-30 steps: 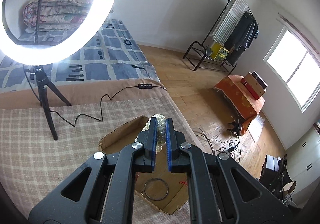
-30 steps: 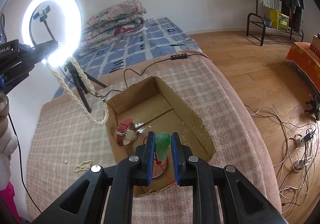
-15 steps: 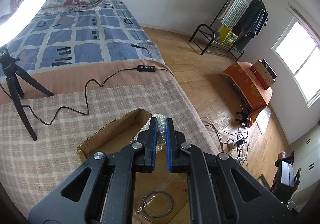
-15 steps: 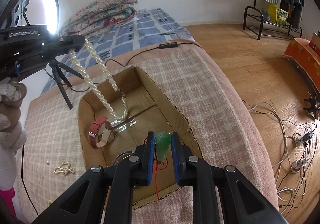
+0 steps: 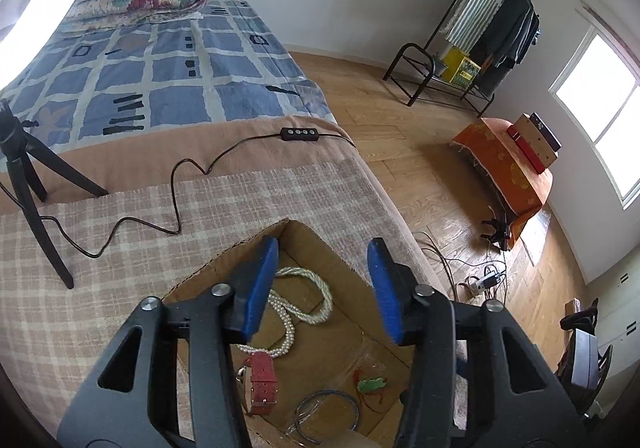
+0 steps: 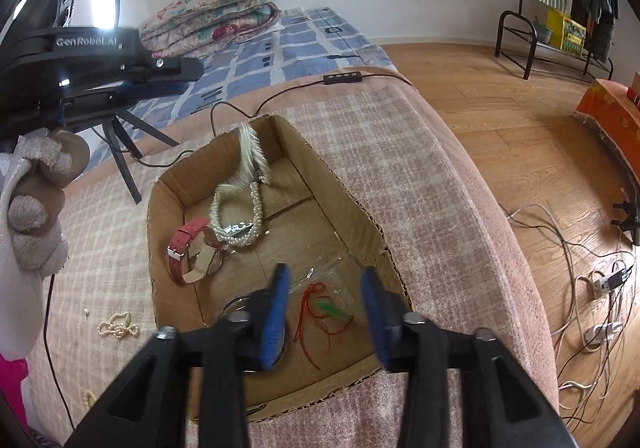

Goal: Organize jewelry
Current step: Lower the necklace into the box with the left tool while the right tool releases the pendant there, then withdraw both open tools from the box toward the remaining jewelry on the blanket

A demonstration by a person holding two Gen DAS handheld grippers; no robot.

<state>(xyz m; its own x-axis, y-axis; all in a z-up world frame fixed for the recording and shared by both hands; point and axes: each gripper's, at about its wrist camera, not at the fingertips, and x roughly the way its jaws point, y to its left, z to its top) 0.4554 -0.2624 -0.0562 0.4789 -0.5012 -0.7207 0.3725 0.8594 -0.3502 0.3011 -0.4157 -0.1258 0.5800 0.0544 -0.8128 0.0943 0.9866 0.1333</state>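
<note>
A shallow cardboard box (image 6: 352, 207) lies on the plaid blanket. In it are a pearl necklace (image 6: 236, 219), blurred at its top as it drops, a red-strapped watch (image 6: 188, 248), a green pendant on a red cord (image 6: 328, 308) and a dark wire bangle (image 5: 326, 414). My left gripper (image 5: 322, 284) is open above the box, with the necklace (image 5: 304, 300) below it. My right gripper (image 6: 324, 308) is open over the box's near end, just above the pendant. The watch (image 5: 262, 376) and pendant (image 5: 372, 384) show in the left wrist view too.
A small pearl bracelet (image 6: 118, 330) lies on the blanket left of the box. A ring light's tripod (image 5: 36, 203) and its cable (image 5: 180, 183) stand behind the box. The bed's edge drops to a wooden floor with cables (image 6: 592, 276) on the right.
Both grippers have opened. The pearl necklace has dropped from the left gripper into the box and the green pendant has dropped from the right gripper onto the box floor.
</note>
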